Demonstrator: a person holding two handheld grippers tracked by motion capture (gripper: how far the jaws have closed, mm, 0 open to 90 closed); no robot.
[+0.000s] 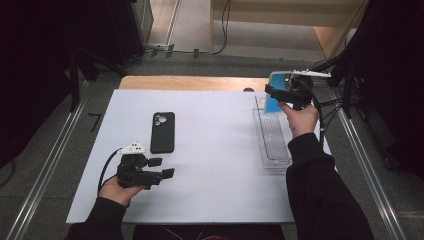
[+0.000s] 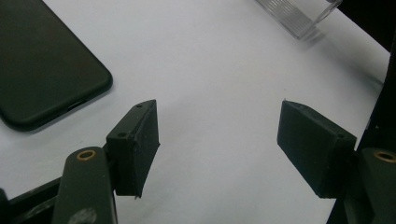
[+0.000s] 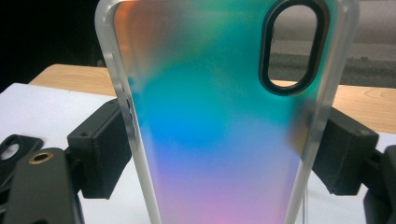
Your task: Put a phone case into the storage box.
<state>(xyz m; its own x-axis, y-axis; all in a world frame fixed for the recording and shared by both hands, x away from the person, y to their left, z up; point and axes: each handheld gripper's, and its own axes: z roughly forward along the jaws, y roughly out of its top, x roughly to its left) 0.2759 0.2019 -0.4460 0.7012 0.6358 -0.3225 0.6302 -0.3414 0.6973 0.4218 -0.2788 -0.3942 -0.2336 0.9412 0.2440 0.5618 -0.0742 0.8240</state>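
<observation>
Between right gripper (image 3: 219, 154) jaws: iridescent phone case (image 3: 219, 116), clamped by edges.

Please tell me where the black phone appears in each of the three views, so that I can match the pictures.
High view: the black phone lies face down on the white table, left of centre.
Left gripper view: its rounded corner is at the upper left.
Right gripper view: its camera end is at the far left edge.
Shared landmark: the white table.
</observation>
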